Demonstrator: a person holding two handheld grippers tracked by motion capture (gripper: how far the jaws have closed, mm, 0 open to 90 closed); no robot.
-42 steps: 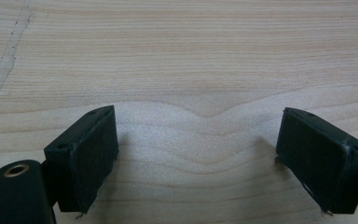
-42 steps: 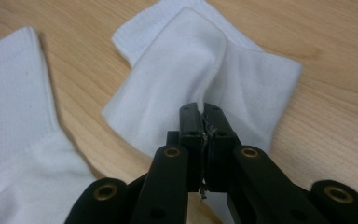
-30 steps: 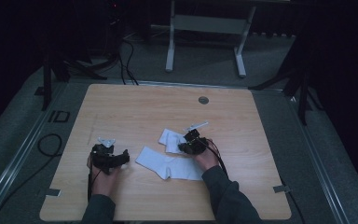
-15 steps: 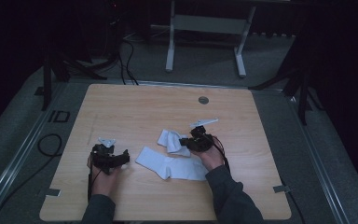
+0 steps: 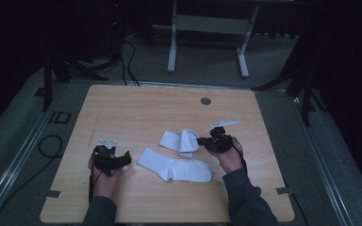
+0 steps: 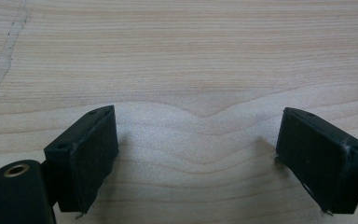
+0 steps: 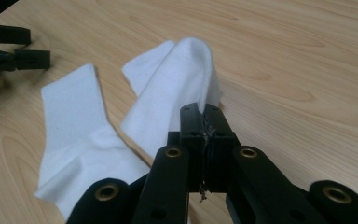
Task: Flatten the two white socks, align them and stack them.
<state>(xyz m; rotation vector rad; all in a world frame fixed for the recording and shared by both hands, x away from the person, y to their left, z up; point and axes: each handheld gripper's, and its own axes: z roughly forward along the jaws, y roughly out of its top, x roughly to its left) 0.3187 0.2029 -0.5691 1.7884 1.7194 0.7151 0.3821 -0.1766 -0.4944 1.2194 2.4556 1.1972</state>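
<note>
Two white socks lie on the wooden table [image 5: 141,108]. One sock [image 5: 176,168] rests flat near the middle front. The other sock [image 5: 181,141] is pinched at one end by my right gripper [image 5: 201,140], which is shut on it and holds that end raised while the rest drapes down to the wood. In the right gripper view the jaws [image 7: 205,112] meet on the fabric of the held sock [image 7: 177,79], and the flat sock [image 7: 79,140] lies to its left. My left gripper [image 5: 125,159] is open over bare wood [image 6: 191,56], left of the flat sock, its jaws [image 6: 196,154] wide apart.
A round grommet [image 5: 206,100] sits in the table's far part. Beyond the far edge stand white frame legs [image 5: 172,42] and floor cables [image 5: 127,56]. Tape marks [image 5: 285,190] sit near the front corners. The left gripper [image 7: 14,46] shows at the right gripper view's upper left.
My right gripper has moved to the right and risen a little, pulling the pinched end of the sock with it. The left gripper and the flat sock have stayed put.
</note>
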